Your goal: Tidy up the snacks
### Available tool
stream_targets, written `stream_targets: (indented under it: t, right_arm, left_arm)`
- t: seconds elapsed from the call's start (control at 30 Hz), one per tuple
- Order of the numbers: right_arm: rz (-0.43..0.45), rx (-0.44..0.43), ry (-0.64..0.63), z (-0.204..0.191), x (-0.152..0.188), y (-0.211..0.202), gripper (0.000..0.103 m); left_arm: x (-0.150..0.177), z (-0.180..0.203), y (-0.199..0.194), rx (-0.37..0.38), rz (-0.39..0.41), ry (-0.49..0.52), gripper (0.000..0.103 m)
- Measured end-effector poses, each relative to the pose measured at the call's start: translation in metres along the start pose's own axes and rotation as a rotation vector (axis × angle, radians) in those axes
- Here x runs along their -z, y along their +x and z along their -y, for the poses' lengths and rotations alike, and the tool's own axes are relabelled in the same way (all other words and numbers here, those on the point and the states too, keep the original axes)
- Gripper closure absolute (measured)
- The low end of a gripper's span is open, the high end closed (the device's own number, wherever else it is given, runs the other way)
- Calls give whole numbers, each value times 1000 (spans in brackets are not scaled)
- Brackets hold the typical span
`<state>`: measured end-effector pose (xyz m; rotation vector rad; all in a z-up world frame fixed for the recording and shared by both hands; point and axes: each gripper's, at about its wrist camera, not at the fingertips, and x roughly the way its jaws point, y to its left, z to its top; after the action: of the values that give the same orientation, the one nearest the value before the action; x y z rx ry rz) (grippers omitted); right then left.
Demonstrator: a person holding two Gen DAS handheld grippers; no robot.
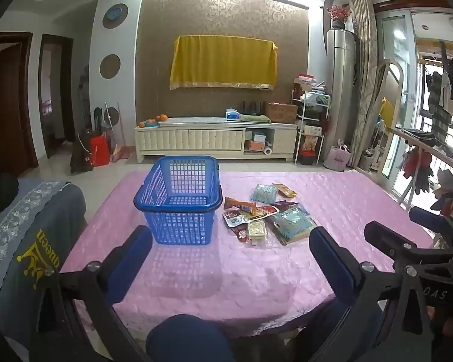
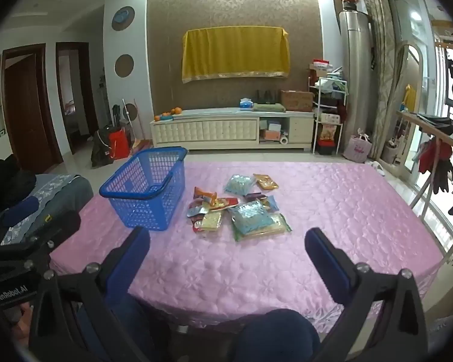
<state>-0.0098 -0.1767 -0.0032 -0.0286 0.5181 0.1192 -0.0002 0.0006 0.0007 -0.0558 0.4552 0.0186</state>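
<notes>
A blue plastic basket (image 1: pixel 178 202) (image 2: pixel 145 190) stands empty on the pink tablecloth (image 1: pixel 256 286) (image 2: pixel 332 211). To its right lies a pile of snack packets (image 1: pixel 265 214) (image 2: pixel 235 208): pale blue bags, red and orange wrappers, a yellowish pack. My left gripper (image 1: pixel 231 249) hovers over the near table edge, open, nothing between its blue pads, the basket just beyond its left finger. My right gripper (image 2: pixel 226 252) is open too, empty, short of the snacks. In the left wrist view the right gripper (image 1: pixel 413 235) shows at the right edge.
A chair with a grey cover (image 1: pixel 30 241) stands at the table's left. A person's knees in dark blue (image 1: pixel 184 338) (image 2: pixel 274 331) are under the near edge. Behind are a white TV cabinet (image 1: pixel 214 138) and a drying rack (image 2: pixel 438 150) on the right.
</notes>
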Motion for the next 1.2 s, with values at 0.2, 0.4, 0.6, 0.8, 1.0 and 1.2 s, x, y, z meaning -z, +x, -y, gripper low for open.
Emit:
stream_targets:
  t: [0.2, 0.4, 0.6, 0.8, 1.0, 1.2]
  right_arm:
    - [0, -1, 0, 1, 1, -2, 0]
    - [1, -17, 2, -5, 2, -3, 0]
    - [-21, -24, -6, -4, 1, 1, 0]
    - [-36, -34, -8, -3, -1, 3, 0]
    - [-42, -38, -11, -5, -1, 3, 0]
    - [-43, -41, -10, -4, -1, 4, 0]
  left_arm:
    - [-1, -4, -3, 8, -1, -3, 0]
    - [3, -8, 1, 11, -12, -19, 0]
    - [2, -2, 2, 3, -25, -20, 0]
    - [0, -4, 2, 8, -31, -23, 0]
    - [0, -4, 3, 6, -36, -28, 0]
    - [1, -5, 4, 11, -40, -31, 0]
